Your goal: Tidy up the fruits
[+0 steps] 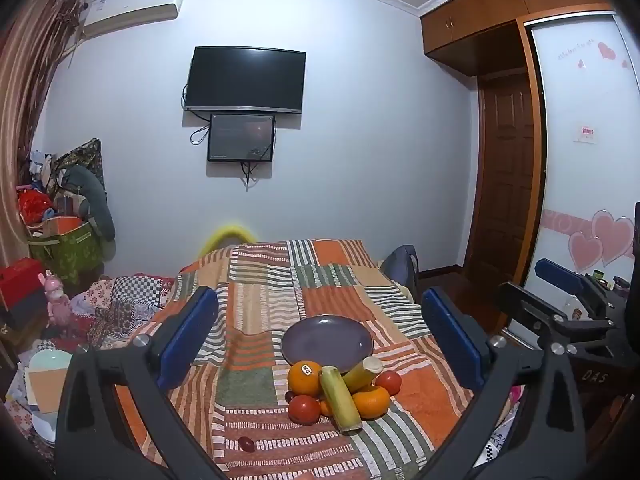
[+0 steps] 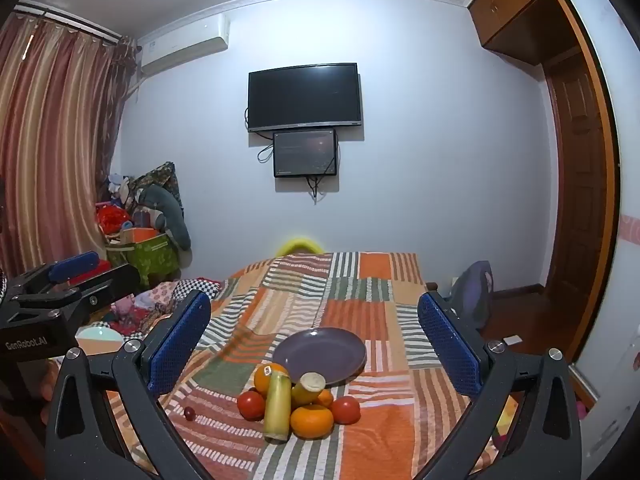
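A pile of fruit lies on a striped patchwork cloth: an orange with a sticker (image 1: 305, 377) (image 2: 269, 376), a second orange (image 1: 373, 401) (image 2: 311, 421), two tomatoes (image 1: 304, 409) (image 1: 389, 382) (image 2: 251, 405) (image 2: 345, 409), and two yellow-green corn pieces (image 1: 341, 398) (image 2: 277, 406). A small dark red fruit (image 1: 247, 443) (image 2: 189, 413) lies apart to the left. An empty purple plate (image 1: 327, 339) (image 2: 319, 352) sits just behind the pile. My left gripper (image 1: 320, 340) is open, above and in front of the pile. My right gripper (image 2: 314, 344) is open too, also short of the fruit.
The cloth (image 1: 264, 280) covers a table or bed that drops off at left and right. Cluttered bedding and a pink toy (image 1: 56, 300) lie left. A wardrobe and door (image 1: 508, 168) stand right. A wall TV (image 1: 245, 80) hangs behind.
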Tool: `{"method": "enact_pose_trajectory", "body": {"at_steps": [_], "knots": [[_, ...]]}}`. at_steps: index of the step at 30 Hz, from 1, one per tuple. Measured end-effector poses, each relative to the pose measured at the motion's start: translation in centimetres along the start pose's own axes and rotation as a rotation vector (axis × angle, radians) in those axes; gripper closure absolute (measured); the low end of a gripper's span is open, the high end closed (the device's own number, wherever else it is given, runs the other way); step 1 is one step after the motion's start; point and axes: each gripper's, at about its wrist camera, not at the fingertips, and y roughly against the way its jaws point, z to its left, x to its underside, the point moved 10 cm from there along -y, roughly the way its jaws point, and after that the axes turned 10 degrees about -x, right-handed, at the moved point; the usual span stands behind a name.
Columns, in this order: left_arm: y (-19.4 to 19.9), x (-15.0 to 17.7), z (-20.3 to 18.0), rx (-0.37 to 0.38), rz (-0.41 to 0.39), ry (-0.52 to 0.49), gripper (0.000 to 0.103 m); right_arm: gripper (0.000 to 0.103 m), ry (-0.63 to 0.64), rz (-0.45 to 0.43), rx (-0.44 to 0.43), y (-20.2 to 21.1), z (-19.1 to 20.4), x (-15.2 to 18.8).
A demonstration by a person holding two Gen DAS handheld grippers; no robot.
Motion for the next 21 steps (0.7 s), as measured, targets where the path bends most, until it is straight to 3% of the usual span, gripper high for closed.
{"method": "enact_pose_trajectory", "body": {"at_steps": [21], "knots": [[-0.23,0.29,0.15,-0.005,-0.004,-0.004,0.000,0.000,0.005,-0.008,-0.004,0.03,0.24,-0.02]]}}
